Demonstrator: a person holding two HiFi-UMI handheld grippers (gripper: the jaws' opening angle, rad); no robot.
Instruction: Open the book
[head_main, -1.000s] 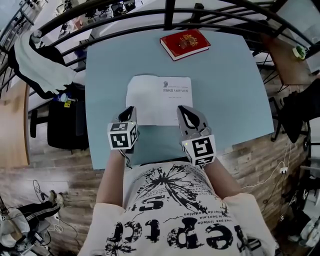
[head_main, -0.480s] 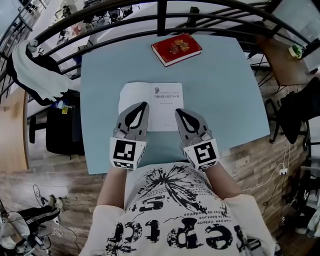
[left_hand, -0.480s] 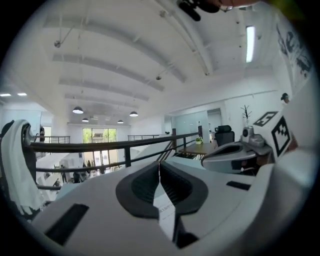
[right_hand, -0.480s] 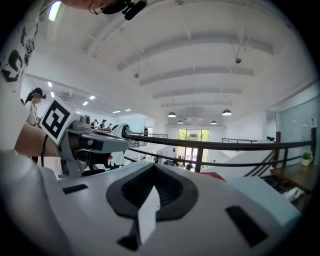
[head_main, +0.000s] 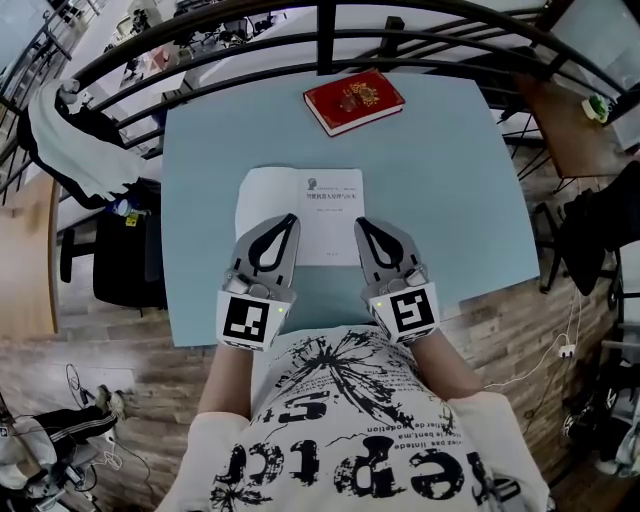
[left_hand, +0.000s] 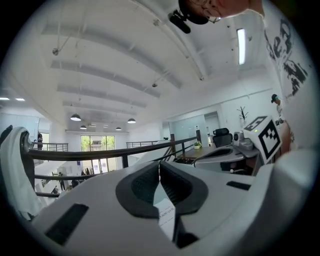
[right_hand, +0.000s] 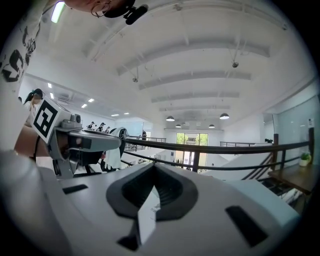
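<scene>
A white book (head_main: 310, 200) lies open in the middle of the pale blue table (head_main: 450, 180), its top page showing a few lines of print. My left gripper (head_main: 290, 217) hovers over the book's near left part, shut and holding nothing. My right gripper (head_main: 360, 222) hovers beside it over the near right part, also shut and holding nothing. In the left gripper view the jaws (left_hand: 159, 164) meet at the tips, with a strip of the printed page (left_hand: 167, 217) showing below them. The right gripper view shows the same closed jaws (right_hand: 154, 165). A red book (head_main: 353, 100) lies shut at the table's far edge.
A black railing (head_main: 320, 30) curves round the table's far side, with a white and black garment (head_main: 80, 140) draped on it at the left. A black chair (head_main: 125, 250) stands left of the table and a wooden desk (head_main: 570, 120) to the right.
My left gripper has lifted off the table at the book's near left corner, rolled upright and come level with the right gripper. The right gripper moved only slightly.
</scene>
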